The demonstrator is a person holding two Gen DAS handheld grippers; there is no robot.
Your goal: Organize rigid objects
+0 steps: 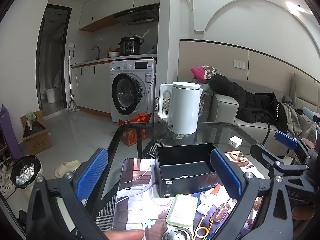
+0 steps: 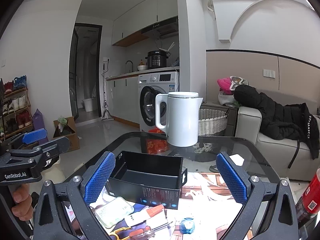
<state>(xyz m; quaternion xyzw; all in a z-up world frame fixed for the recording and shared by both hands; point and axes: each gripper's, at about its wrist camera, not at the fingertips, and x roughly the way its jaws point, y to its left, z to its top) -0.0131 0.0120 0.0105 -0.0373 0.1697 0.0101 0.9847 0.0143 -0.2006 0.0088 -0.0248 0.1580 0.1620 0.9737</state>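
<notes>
An open black box (image 1: 186, 168) (image 2: 148, 178) stands on a patterned mat on the glass table (image 2: 250, 146). In front of it lie a pale green case (image 1: 182, 210) (image 2: 114, 211), a white glue tube with an orange cap (image 1: 210, 198) (image 2: 144, 216), a screwdriver with a clear orange handle (image 1: 220, 212) (image 2: 148, 232), yellow scissors (image 1: 202, 230) and a small blue jar (image 2: 187, 225). My left gripper (image 1: 159, 175) is open above these items and holds nothing. My right gripper (image 2: 166, 180) is also open, its fingers on either side of the box and apart from it.
A white kettle (image 1: 184, 108) (image 2: 180, 118) stands at the table's far edge, with a white charger (image 1: 236, 142) to its right. A red-labelled bottle (image 2: 310, 196) is at the right. A round metal lid (image 1: 176, 234) lies near me. Sofa, washing machine and cardboard box are beyond.
</notes>
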